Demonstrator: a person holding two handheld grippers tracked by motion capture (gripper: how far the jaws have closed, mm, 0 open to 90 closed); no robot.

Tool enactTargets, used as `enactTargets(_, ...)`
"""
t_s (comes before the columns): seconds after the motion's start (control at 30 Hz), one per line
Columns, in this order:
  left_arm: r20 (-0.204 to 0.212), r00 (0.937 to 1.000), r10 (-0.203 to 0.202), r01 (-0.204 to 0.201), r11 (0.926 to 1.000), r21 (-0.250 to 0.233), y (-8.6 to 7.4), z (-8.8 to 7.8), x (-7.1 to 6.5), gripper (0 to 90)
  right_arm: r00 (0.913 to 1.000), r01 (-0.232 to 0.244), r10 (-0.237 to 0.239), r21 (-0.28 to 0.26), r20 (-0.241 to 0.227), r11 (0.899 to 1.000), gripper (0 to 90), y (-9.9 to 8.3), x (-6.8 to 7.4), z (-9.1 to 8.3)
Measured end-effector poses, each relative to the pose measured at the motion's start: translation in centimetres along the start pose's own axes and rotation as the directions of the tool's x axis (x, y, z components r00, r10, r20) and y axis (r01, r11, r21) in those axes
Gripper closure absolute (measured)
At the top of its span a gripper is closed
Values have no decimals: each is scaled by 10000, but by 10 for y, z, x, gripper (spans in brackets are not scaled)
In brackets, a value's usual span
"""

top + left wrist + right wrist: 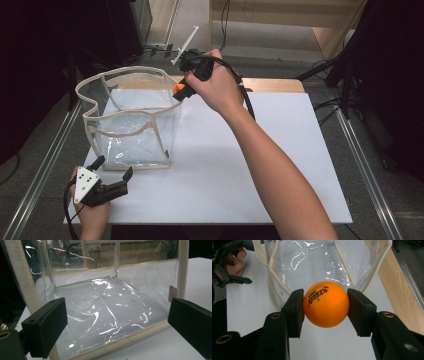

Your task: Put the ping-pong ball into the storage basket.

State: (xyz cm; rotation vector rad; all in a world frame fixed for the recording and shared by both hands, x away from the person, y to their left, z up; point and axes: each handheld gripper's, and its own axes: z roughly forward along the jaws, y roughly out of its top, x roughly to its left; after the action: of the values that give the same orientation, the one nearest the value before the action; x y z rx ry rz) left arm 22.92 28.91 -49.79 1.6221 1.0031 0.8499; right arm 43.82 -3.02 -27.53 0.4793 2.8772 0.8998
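A clear plastic bag (131,120) with cream fabric trim stands open on the white board (280,165). My right gripper (325,305) is shut on an orange table-tennis ball (326,304) with black print, held above the bag's right rim (179,90). The bag's mouth (312,262) lies just beyond the ball in the right gripper view. My left gripper (114,171) rests low at the board's front left corner, jaws open and empty. Its view looks straight at the bag's near wall (107,307).
The white board lies on a wooden table (272,84) with metal rails (45,165) along both sides. Black cables (330,107) and dark stands (350,65) sit off the far right corner. The other hand and its gripper (227,267) appear at the right gripper view's top left.
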Motion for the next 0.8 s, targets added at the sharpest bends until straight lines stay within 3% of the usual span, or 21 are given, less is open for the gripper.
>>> enactTargets(0.8, 34, 10000, -56, 56, 10000, -34, 0, 0, 1, 30, 9999, -133, 133, 172, 0, 9998, 476, 11, 1, 19)
